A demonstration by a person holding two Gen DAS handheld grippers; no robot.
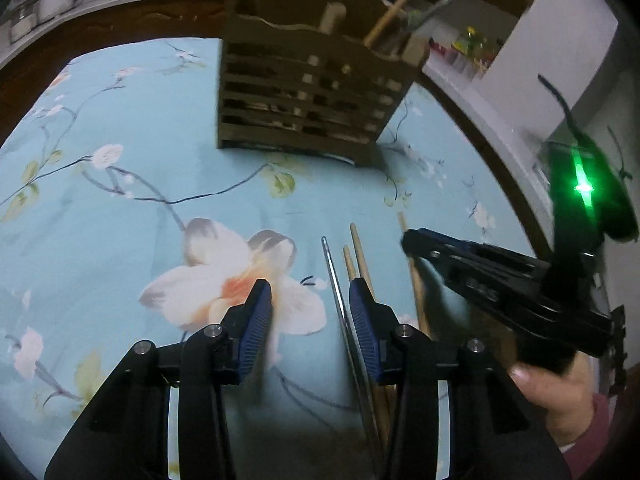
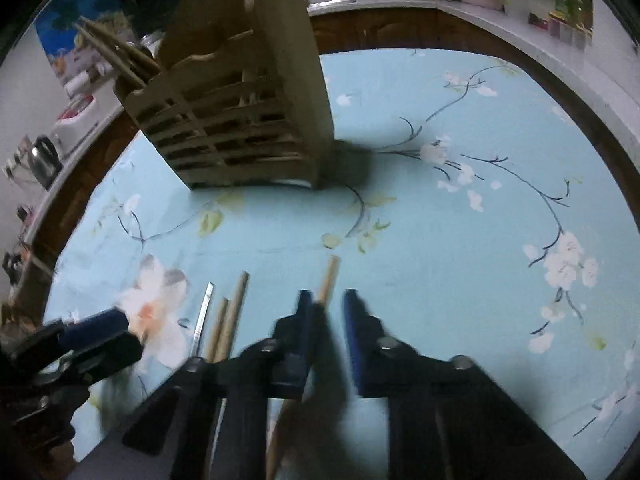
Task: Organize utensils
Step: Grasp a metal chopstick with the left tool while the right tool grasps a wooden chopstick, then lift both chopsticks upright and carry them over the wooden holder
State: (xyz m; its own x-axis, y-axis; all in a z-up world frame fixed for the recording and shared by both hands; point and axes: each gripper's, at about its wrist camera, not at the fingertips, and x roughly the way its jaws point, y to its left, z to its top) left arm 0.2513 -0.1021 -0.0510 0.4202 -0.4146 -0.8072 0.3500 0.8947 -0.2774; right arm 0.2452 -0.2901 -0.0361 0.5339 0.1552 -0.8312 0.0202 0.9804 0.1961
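A slatted wooden utensil holder (image 1: 308,96) stands at the far side of the blue floral cloth, with chopsticks and utensil handles sticking out; it also shows in the right wrist view (image 2: 240,120). A metal chopstick (image 1: 334,280), two wooden chopsticks (image 1: 358,252) and one separate wooden chopstick (image 1: 414,276) lie on the cloth. My left gripper (image 1: 310,304) is open and empty, just left of the metal chopstick. My right gripper (image 2: 328,312) is open over the separate wooden chopstick (image 2: 329,280), its jaws on either side without closing on it. The right gripper also shows in the left wrist view (image 1: 416,244).
The round table has a brown wooden rim (image 2: 400,28). Jars and kitchen items stand on a counter (image 1: 48,4) behind it. A kettle (image 2: 44,160) stands at the left. The left gripper appears at the lower left of the right wrist view (image 2: 96,336).
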